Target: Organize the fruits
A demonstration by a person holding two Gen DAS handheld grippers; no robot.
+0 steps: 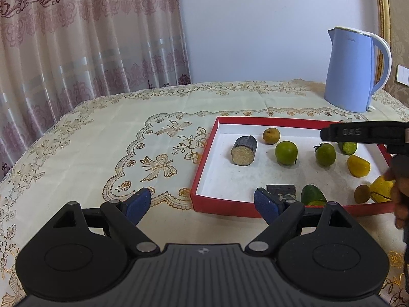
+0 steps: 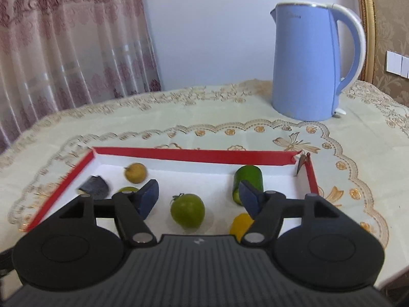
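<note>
The left tongs (image 1: 202,204) stand wide apart with nothing between the blue pads, hovering over the cloth-covered counter (image 1: 127,138) just in front of the near left corner of the red tray (image 1: 204,163); the right pad overlaps the tray's near wall in the left wrist view. The tool points down at a slant toward the tray.

The right tongs (image 2: 196,197) are part open over the tray's white floor. A green tomato (image 2: 188,213) lies on the floor in the gap between the pads, and neither pad presses on it. The left wrist view shows the right tool as a black bar crossing above the tray's far right side, with a hand (image 1: 400,197) behind it at the picture's edge. Raised letters on that bar look like "DAS", though the view there is dim.

The fruit lies scattered in the tray: a dark cut stub (image 1: 244,151) toward the far left corner, a brownish round fruit (image 1: 271,135) near the far wall, a green round fruit (image 1: 286,152) mid-tray, a cut cucumber piece (image 2: 249,179) toward the far right corner, and a yellow piece (image 2: 240,223) just beside the right pad.

A blue kettle (image 2: 306,64) stands at the counter's far right corner; its faint logo cannot be read.
</note>
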